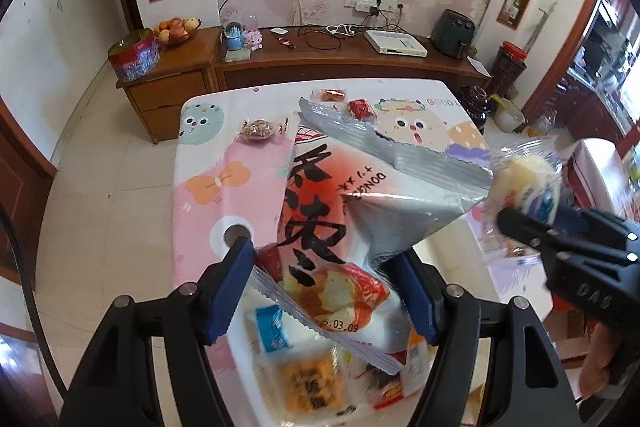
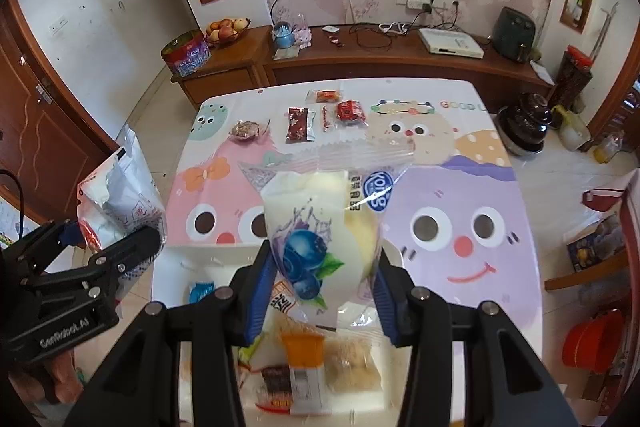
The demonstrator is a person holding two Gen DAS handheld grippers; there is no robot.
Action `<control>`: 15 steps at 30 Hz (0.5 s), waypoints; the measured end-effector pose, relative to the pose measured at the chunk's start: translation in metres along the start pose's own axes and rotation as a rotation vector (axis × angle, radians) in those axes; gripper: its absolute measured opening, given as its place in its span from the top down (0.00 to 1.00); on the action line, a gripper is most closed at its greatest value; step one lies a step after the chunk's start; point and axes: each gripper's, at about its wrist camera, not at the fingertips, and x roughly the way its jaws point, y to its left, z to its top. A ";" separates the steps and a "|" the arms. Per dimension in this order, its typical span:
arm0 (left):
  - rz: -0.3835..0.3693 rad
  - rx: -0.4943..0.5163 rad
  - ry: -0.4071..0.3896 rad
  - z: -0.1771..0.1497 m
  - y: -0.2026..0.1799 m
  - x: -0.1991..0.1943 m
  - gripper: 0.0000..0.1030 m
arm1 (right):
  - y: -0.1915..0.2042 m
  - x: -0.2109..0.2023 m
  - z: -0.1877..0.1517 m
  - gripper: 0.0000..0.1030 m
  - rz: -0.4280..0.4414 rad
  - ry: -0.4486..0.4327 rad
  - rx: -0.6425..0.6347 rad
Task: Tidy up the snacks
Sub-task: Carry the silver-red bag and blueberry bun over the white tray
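My left gripper (image 1: 326, 283) is shut on a large red-and-white snack bag (image 1: 320, 219) with a torn silver top, held above the table; the bag also shows in the right wrist view (image 2: 116, 195). My right gripper (image 2: 324, 279) is shut on a clear blueberry bread packet (image 2: 316, 223) and holds it up; it also shows in the left wrist view (image 1: 524, 183) at the right. Several small wrapped snacks lie at the table's far side, among them a dark red packet (image 2: 298, 125) and a nut cluster (image 2: 244, 129). More snacks (image 2: 304, 367) lie below the grippers.
The table has a cartoon-print cloth (image 2: 460, 187). A wooden TV cabinet (image 2: 400, 63) stands behind it with a fruit bowl (image 2: 226, 29) and a tin (image 2: 186, 53). A dark pot (image 2: 524, 125) and a red bucket (image 2: 592, 343) sit on the floor at the right.
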 end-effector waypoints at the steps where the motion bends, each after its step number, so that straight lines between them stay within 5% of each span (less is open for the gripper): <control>1: 0.005 0.006 -0.001 -0.005 0.001 -0.003 0.33 | 0.001 -0.005 -0.005 0.56 -0.008 -0.002 -0.002; 15: 0.051 0.005 0.075 -0.057 -0.002 -0.002 0.33 | 0.004 -0.029 -0.058 0.56 -0.041 0.039 -0.061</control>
